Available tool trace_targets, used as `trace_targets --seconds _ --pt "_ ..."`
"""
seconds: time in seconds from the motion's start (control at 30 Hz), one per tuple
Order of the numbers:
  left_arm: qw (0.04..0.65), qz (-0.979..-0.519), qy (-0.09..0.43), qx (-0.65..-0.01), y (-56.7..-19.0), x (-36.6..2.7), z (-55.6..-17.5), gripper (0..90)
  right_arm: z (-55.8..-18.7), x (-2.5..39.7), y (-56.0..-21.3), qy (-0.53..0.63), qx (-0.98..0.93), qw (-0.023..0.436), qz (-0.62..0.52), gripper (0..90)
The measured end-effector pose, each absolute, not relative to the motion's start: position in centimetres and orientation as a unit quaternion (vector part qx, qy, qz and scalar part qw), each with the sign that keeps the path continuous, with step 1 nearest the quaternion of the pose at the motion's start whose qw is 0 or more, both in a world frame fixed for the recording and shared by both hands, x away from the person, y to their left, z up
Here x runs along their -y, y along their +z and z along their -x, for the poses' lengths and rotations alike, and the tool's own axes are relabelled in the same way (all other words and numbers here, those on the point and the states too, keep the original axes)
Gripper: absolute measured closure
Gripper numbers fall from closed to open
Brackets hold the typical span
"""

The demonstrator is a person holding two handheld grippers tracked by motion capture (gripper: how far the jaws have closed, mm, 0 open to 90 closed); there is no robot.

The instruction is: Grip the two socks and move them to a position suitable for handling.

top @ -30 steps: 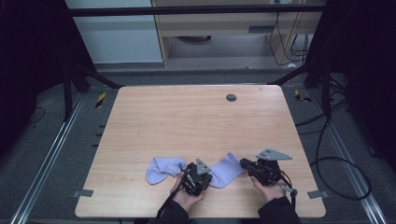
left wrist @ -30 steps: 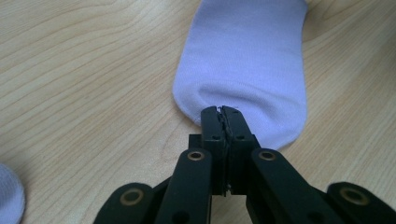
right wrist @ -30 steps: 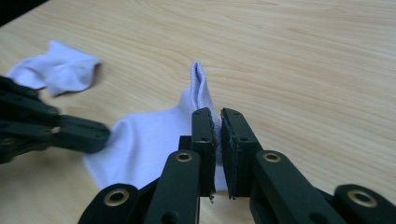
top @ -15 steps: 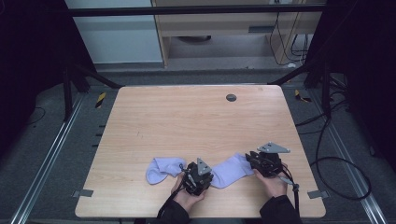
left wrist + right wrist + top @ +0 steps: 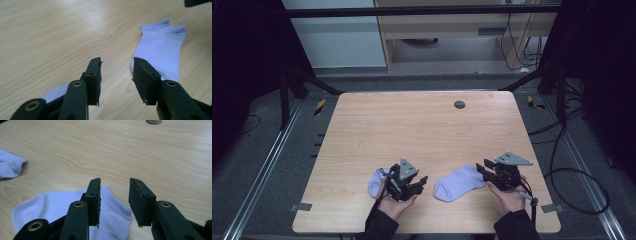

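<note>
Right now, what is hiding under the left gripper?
Under the left gripper lies a light purple sock on the wooden table. One end pokes out; the rest is covered by the gripper and hand.

A second earlier the two socks lay end to end, nearly touching, each with a gripper at it. Since then the right sock (image 5: 458,183) was drawn toward 3 o'clock, opening a strip of bare surface (image 5: 427,135) between it and the left sock (image 5: 376,182). The right gripper (image 5: 480,171) shifted toward 3 o'clock with it. The left gripper (image 5: 422,183) let go and ended spread wide, swung toward 3 o'clock, with the left sock behind it at 9 o'clock.
</note>
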State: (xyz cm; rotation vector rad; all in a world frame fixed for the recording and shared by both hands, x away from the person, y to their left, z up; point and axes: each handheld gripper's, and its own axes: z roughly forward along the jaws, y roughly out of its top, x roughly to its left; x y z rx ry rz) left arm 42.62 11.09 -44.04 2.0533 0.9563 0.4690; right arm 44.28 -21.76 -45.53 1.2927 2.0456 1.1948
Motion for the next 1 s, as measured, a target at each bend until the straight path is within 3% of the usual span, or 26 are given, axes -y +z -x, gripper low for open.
trace_targets --seconds 0.2,0.53,0.73,1.0 --pt "0.411 -0.787 0.205 -0.411 -43.2 -16.3 -42.7 50.1 -43.9 20.4 -44.6 0.444 -0.747 0.211 -0.449 59.2" --pt "0.410 -0.747 0.215 -0.477 -43.9 -23.8 -41.9 46.8 -44.1 16.9 -43.6 0.457 -0.764 0.200 -0.410 57.8" --pt "0.393 -0.739 0.216 -0.502 -45.2 -26.5 -41.5 45.1 -44.5 13.7 -42.9 0.469 -0.774 0.188 -0.383 56.4" --pt "0.372 -0.745 0.197 -0.517 -47.1 -27.1 -41.8 45.7 -45.0 8.2 -43.1 0.464 -0.801 0.161 -0.342 56.9"
